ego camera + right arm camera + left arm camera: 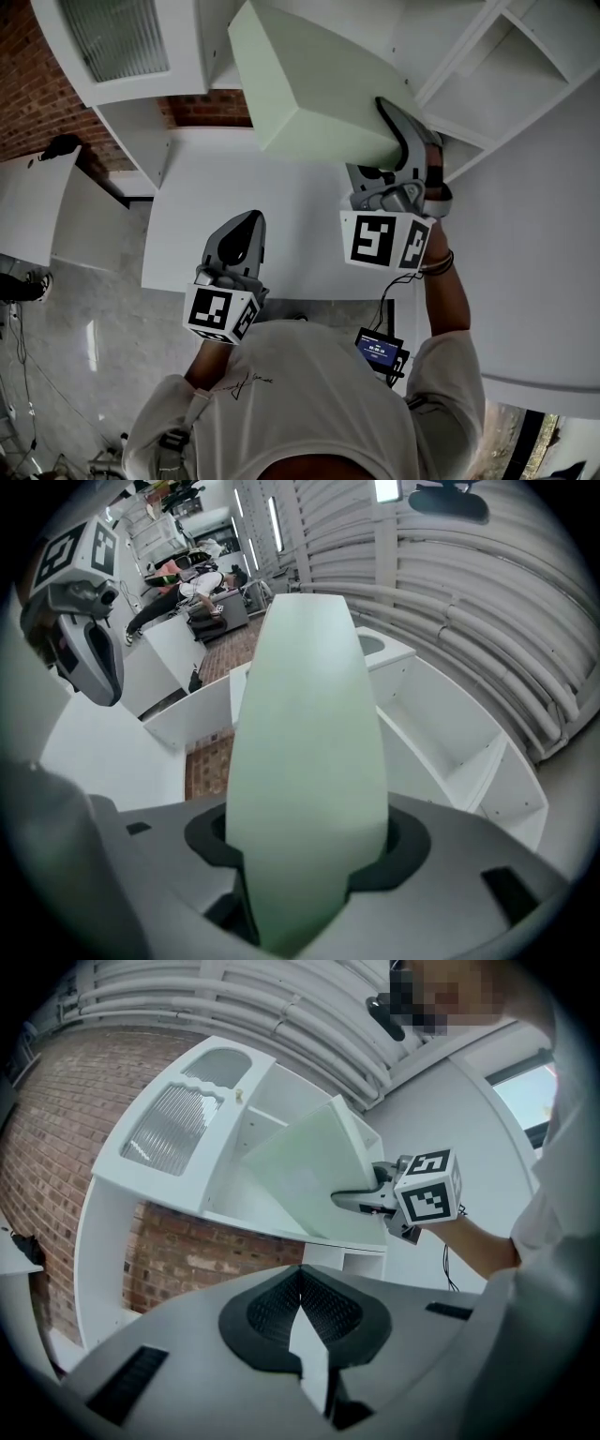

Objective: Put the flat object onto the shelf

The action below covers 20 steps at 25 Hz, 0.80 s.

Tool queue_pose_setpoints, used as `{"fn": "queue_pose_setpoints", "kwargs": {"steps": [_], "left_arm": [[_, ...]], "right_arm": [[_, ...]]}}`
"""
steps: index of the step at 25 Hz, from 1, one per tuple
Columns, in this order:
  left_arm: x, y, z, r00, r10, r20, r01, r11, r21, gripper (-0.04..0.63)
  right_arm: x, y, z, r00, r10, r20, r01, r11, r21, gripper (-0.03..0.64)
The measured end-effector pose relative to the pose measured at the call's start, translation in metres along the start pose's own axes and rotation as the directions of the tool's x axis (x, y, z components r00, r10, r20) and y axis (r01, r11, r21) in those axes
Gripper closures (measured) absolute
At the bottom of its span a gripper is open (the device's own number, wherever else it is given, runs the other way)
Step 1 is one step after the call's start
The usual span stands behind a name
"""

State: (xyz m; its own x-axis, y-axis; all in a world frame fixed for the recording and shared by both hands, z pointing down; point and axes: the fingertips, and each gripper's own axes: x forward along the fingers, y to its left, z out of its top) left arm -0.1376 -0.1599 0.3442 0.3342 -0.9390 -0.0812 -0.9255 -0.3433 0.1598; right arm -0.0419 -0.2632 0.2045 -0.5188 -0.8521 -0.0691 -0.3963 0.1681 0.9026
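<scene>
Board, flat, thick and pale green (314,84), is pinched at one edge by the right gripper (398,131), which squeezes it tight. It is up in the air and tipped, right by the white shelf unit (497,75) and above the white tabletop (281,202). The left gripper (246,225) is closed with nothing in it, low by the tabletop's near edge.

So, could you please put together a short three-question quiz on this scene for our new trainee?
1. True or false: the left tongs hold the pale green panel.
2. Where is the panel? A) lying flat on the table; B) raised in the air, gripped by the right tongs; C) lying on the floor.
3. Fill in: the left tongs' jaws are ___ (apart or together), with nothing between them.

Key: 1 false; 2 B; 3 together.
</scene>
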Motion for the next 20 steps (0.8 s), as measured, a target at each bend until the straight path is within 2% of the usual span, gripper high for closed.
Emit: {"fn": "queue_pose_setpoints", "kwargs": {"steps": [8,20], "left_arm": [[0.0,0.004,0.015,0.999,0.001,0.035,-0.002,1.0,0.014,0.582],[0.0,0.003,0.041,0.996,-0.014,0.086,0.01,0.999,0.048,0.582]], "right_arm": [[0.015,0.027,0.003,0.999,0.033,-0.03,-0.036,0.992,-0.122,0.341],[0.029,0.05,-0.003,0.994,0.046,-0.098,-0.069,0.966,-0.248,0.341]]}}
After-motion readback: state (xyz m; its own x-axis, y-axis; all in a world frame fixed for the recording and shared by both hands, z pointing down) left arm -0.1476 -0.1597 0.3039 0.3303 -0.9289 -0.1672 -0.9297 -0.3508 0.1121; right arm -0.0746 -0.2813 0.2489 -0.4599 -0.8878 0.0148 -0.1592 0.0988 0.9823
